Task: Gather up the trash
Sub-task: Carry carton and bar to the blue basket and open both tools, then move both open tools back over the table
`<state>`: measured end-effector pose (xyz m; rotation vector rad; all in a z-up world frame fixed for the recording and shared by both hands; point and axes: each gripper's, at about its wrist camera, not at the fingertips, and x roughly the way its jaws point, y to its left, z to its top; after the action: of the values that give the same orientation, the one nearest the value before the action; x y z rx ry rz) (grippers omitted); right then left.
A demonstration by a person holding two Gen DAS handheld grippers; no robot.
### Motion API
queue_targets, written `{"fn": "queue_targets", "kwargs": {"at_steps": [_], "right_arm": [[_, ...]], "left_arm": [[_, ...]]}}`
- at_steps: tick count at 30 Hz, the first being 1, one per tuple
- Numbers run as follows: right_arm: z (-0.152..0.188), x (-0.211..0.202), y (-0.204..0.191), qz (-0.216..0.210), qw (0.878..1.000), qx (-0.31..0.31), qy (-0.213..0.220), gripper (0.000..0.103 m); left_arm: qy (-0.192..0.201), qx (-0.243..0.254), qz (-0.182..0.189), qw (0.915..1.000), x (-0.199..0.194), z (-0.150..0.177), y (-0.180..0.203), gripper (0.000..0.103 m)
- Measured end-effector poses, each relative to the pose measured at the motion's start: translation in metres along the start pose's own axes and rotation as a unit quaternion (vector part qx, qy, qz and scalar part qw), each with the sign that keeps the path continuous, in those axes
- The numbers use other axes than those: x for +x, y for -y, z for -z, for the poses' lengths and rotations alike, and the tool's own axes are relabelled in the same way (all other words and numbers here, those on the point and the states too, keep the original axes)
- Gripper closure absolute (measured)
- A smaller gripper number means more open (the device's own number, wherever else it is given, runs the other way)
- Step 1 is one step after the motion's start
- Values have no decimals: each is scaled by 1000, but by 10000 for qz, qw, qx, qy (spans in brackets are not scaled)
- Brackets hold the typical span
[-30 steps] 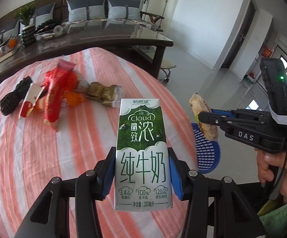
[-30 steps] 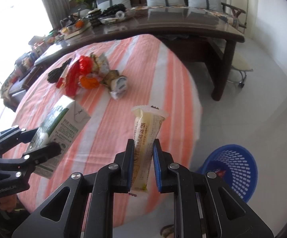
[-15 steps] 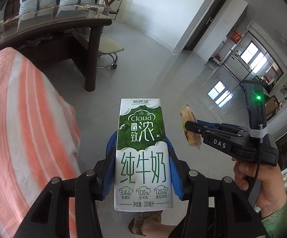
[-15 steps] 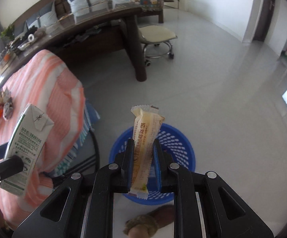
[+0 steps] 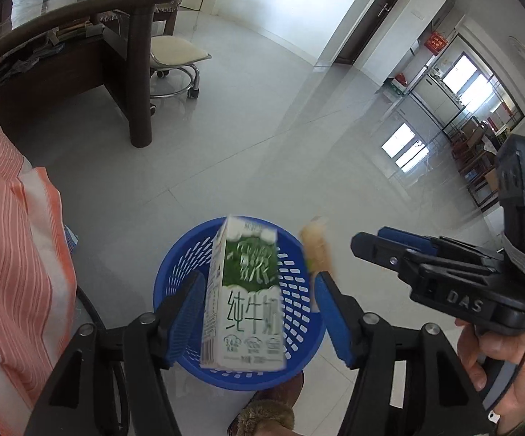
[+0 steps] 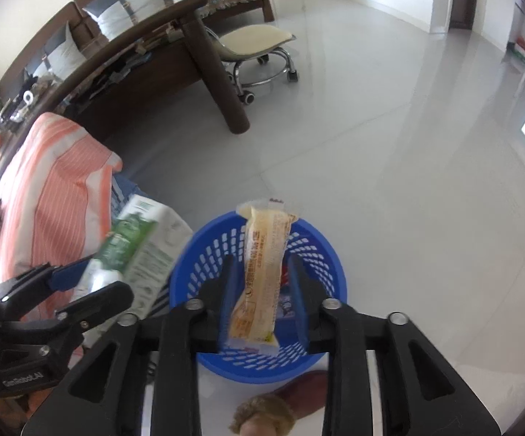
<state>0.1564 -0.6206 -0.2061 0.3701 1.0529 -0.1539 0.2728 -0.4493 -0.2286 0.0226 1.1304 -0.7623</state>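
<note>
Glossy tile floor | perforated blue basket (image 5: 300, 305) | left gripper (image 5: 258, 318), right gripper (image 6: 262, 298): jaws just opened, boxy carton (image 5: 246, 298), crinkled wrapper (image 6: 262, 279) loose between

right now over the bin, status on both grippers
Left gripper and right gripper jaws just opened. Milk carton, snack wrapper loose above blue basket. Nothing blocking.

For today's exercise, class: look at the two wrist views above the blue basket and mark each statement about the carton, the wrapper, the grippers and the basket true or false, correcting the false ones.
1. The milk carton sits between the left gripper pads with gaps on both sides. True.
2. The right gripper clamps the snack wrapper tightly. False: its jaws have just opened and the wrapper is loose between them.
3. The blue basket stands on the striped tablecloth. False: it stands on the floor beside it.
4. Both items are above the basket. True.
</note>
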Motion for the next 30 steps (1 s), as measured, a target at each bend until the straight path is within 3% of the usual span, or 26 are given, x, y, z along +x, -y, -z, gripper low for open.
{"fn": "queue_targets", "kwargs": {"at_steps": [1, 4, 8, 13, 16, 21, 26, 30], "right_arm": [[1, -2, 1, -21, 10000, 21, 32, 53], [0, -12, 5, -50, 9998, 47, 193, 51], [-2, -29, 6, 70, 9983, 34, 570, 36], [-5, -56, -20, 314, 9922, -189, 1194, 23], [-8, -72, -50, 459, 9842, -467, 1644, 17], [-2, -85, -120, 286, 9720, -1048, 2085, 11], [18, -71, -212, -127, 9603, -1893, 2044, 9], [47, -50, -283, -643, 9497, -2522, 1744, 9]], "left_arm": [[13, -23, -20, 10000, -1, -1, 1, 39], [261, -3, -68, 9996, -20, -3, 4, 39], [734, 209, -331, 9965, -63, -1, 8, 39], [1108, 242, -619, 9916, -128, 34, -8, 39], [1144, 217, -907, 9890, -159, 68, -30, 39], [1157, -135, -1661, 9792, -206, 129, -89, 39], [1185, -608, -2337, 9631, -251, 179, -154, 39], [1251, -1046, -2581, 9522, -281, 204, -202, 39]]}}
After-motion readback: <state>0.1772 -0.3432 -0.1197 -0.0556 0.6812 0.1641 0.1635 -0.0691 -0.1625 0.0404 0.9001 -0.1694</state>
